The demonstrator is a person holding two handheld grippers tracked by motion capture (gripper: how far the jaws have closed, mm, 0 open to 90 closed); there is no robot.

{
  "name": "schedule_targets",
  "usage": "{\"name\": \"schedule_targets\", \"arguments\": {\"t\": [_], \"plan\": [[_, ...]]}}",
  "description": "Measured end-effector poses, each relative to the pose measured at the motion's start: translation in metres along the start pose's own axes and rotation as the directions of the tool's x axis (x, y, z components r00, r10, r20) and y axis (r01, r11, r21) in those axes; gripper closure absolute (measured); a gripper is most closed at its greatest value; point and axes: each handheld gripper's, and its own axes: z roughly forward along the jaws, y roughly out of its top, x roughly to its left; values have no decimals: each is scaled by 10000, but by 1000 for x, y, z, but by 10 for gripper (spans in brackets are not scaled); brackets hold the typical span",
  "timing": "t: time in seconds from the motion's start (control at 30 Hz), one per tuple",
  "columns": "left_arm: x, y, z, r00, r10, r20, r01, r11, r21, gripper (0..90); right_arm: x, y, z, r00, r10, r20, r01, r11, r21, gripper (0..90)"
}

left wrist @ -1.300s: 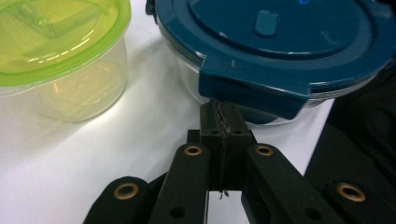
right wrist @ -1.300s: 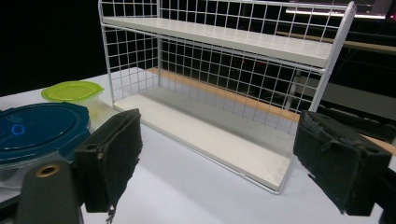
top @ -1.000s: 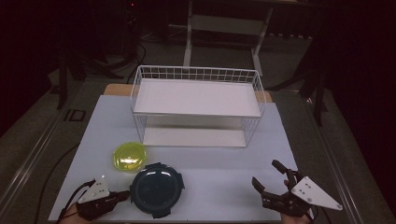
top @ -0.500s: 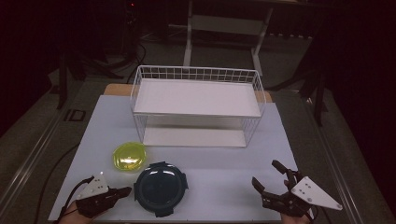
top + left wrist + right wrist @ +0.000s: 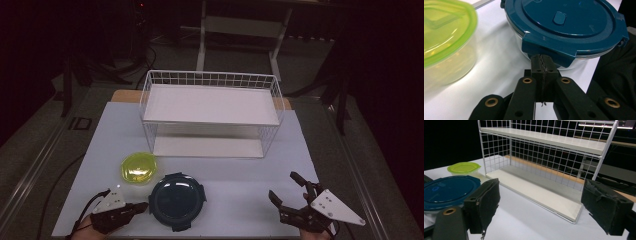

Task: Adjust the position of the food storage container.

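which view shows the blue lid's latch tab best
The left gripper view: the blue lid fills it, latch tab just above the shut jaws. The high view shows it small; the right gripper view shows its edge.

Green-lid container: in the left gripper view we see it blurred, and the left and top edges of the frame cut it off.
Blue-lid container: the top edge of that frame cuts its far rim; the closed jaws hide the bottom of its near latch, so we cannot tell if they touch it.
Wire shelf: the top edge of the right gripper view cuts its upper part.
Hands: the bottom edge of the high view cuts both.
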Motion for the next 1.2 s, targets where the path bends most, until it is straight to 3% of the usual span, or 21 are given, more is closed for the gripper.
{"name": "schedule_targets", "arguments": {"t": [0.27,0.6,0.83,1.0,1.2], "plan": [[-7,19,22,9993,348,146,-350,9992,174,887,-1,-1,0,10000,60,-43,-60,10000,8,150],[-10,46,54,9987,440,261,-447,9987,260,887,-1,-1,0,10000,43,-52,-43,10000,9,150],[-13,58,73,9976,430,538,-441,9988,191,887,-2,-2,0,10000,63,-63,-63,10000,38,150],[-17,63,79,9969,605,508,-617,9979,218,887,-2,-2,1,9999,46,-90,-45,9999,95,150],[-25,73,94,9940,742,804,-763,9968,232,886,-2,-3,2,9999,69,-108,-68,9999,98,150]]}}
